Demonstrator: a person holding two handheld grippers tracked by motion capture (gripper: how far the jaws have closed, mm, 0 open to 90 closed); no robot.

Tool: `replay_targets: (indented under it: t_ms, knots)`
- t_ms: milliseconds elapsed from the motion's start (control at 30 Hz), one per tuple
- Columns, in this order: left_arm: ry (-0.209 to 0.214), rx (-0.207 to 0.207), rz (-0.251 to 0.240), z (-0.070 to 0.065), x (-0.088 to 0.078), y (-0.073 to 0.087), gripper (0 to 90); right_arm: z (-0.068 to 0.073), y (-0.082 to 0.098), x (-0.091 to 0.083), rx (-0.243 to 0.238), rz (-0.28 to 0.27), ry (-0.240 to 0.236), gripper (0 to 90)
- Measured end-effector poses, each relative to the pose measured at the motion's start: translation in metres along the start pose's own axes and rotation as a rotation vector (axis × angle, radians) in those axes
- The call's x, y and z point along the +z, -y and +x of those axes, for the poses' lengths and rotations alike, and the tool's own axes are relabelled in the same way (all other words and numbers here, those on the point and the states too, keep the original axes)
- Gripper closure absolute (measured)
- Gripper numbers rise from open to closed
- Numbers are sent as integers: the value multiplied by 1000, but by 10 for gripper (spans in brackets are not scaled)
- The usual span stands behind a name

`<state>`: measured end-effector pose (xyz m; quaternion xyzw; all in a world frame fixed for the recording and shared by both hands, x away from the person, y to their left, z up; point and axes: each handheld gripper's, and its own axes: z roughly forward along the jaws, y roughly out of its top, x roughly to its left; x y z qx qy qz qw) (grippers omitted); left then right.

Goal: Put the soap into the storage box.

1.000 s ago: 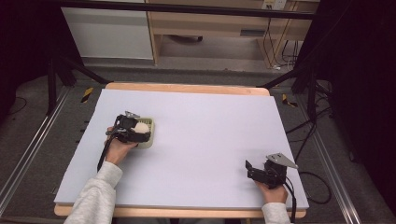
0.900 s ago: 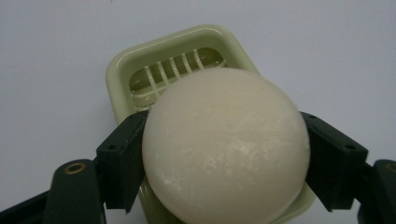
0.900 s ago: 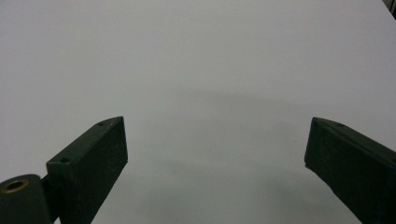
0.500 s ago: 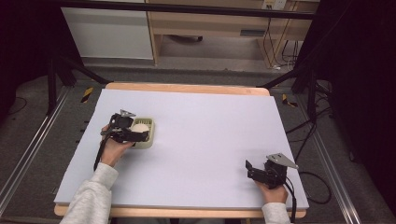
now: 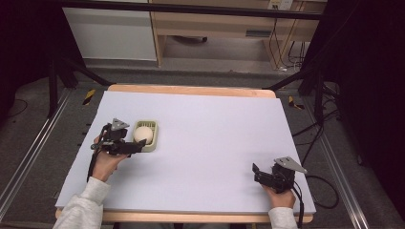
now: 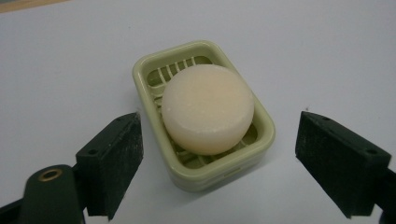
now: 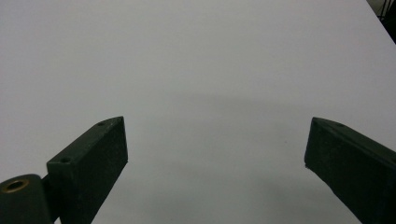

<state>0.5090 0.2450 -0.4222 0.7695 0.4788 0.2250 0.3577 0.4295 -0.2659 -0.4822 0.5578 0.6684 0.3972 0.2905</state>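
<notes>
Left tongs (image 5: 138,145): jaws apart, just been closing slightly, nothing pinched, held level in the left hand (image 5: 107,160).
Right tongs (image 5: 255,172): jaws wide apart, empty, resting low.

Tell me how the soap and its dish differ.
The soap is a round, pale peach, solid bar; the dish is rectangular with rounded corners, pale green, and slatted inside. The soap is smaller and lies in the dish, leaning against its rim, while the dish rests flat on the table. Both are smooth, pastel and stand free of the left gripper, whose jaws are open.
</notes>
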Motion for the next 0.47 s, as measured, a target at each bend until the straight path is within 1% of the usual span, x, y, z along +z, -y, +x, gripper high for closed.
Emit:
replay_targets:
  t_ms: [100, 133, 200, 267, 400, 467]
  knots:
    - [7, -18, -19, 1, -6, 7, 163, -1, 0, -1, 5, -5, 1, 65]
    - [7, -16, -21, 2, -8, 10, 168, -1, 0, -1, 6, -6, 3, 65]
    - [-3, -20, -17, 2, -10, 16, 179, -2, 0, -1, 4, -7, 6, 64]
    - [-2, -31, -16, 3, -11, 23, 188, -3, 0, -2, 2, -6, 6, 64]
    - [-26, -33, -19, 4, -12, 39, 191, -4, 0, -4, 7, -4, 11, 64]
    - [-26, -52, -24, 7, -14, 46, 189, -6, 0, -4, 11, -6, 15, 64]
